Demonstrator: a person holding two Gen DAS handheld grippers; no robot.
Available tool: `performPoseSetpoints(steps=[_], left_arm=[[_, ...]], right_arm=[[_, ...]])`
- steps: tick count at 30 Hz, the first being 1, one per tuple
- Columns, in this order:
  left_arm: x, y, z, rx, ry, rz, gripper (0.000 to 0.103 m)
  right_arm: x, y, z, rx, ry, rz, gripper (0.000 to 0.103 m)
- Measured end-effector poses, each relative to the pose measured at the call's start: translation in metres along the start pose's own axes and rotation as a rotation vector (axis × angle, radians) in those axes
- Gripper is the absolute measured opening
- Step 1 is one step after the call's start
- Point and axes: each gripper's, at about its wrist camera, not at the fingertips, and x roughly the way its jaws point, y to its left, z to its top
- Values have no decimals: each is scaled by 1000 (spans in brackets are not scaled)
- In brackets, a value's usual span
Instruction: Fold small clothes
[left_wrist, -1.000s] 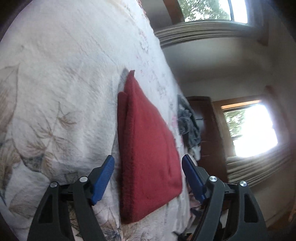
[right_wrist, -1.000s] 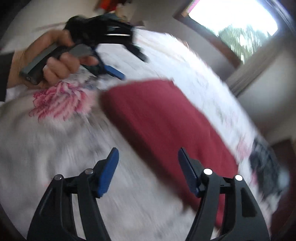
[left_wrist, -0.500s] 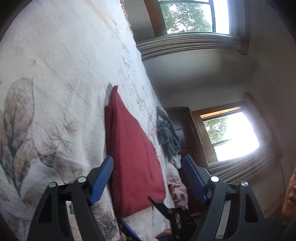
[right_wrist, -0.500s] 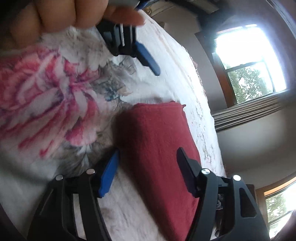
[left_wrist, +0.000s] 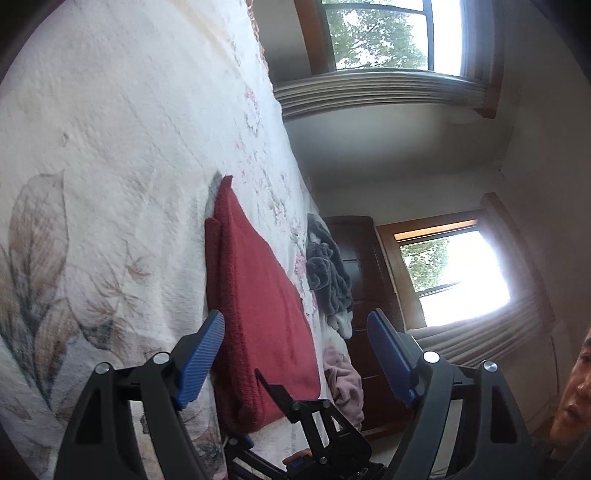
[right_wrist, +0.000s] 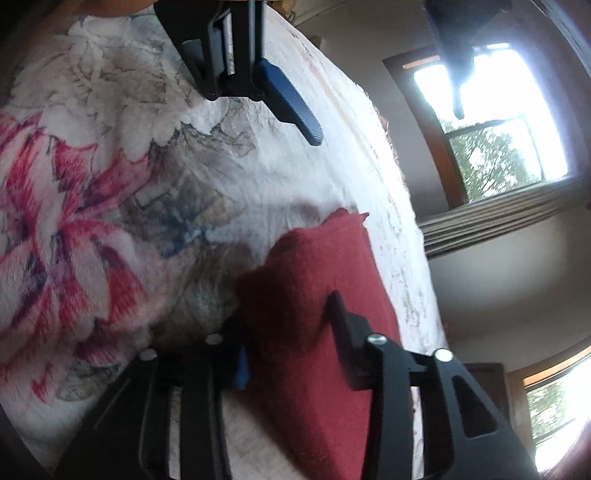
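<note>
Floral quilted bedspread (left_wrist: 110, 155), white with grey leaves and pink blooms, is serving as the folding surface and is filling the ground to the left of both pairs of jaws. Left gripper (left_wrist: 295, 354): its blue ribbed pads (left_wrist: 199, 358) are standing wide apart and holding nothing, and the folded dark red knitted cloth (left_wrist: 255, 295) is lying flat on the bedspread between and ahead of them, its long edge running just inside the left pad. This gripper is probably hovering free so that it can steady or take the near edge once the other side lifts. Beyond the right pad, a crumpled grey knitted garment (left_wrist: 327, 269) and a pale pink garment (left_wrist: 343, 384) are lying at the bedspread's edge, apparently waiting for their turn.

Right gripper (right_wrist: 288, 343): its jaws are closing on the near end of the same dark red cloth (right_wrist: 325, 280), which is bunching up into a ridge between them; only a sliver of the left blue pad (right_wrist: 242, 365) is showing beside the fabric. The pinch is likely being placed at this corner so that the layer can be carried over for a further fold. Ahead of these jaws, the left gripper's blue pad (right_wrist: 291, 103) is hanging over the bedspread (right_wrist: 110, 155), clear of the cloth.
</note>
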Motion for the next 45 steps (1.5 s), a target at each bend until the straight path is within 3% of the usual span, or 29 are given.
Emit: performPoseSetpoints(steps=[6, 11, 19, 28, 31, 33, 36, 39, 45], left_arm=[[17, -1, 14, -50, 50, 28, 81], [52, -1, 29, -91, 142, 78, 89], [122, 3, 47, -113, 296, 245, 89], [182, 22, 79, -179, 370, 260, 89], [196, 19, 84, -166, 396, 274, 78], [201, 23, 85, -184, 414, 293, 46], [200, 28, 87, -203, 416, 312, 29], [198, 28, 85, -204, 407, 319, 22], [200, 14, 86, -175, 407, 345, 19]], right_arm=[[-4, -34, 3, 162, -18, 78, 17], [-3, -69, 4, 265, -36, 84, 16], [-5, -100, 0, 353, -50, 80, 16], [-13, -106, -4, 398, -62, 95, 16], [-13, -106, -5, 408, -64, 100, 16], [-13, -106, -6, 415, -63, 103, 16], [-13, -108, -7, 431, -62, 113, 16], [-14, -109, -6, 438, -65, 115, 16], [-16, -113, -7, 463, -66, 123, 16]])
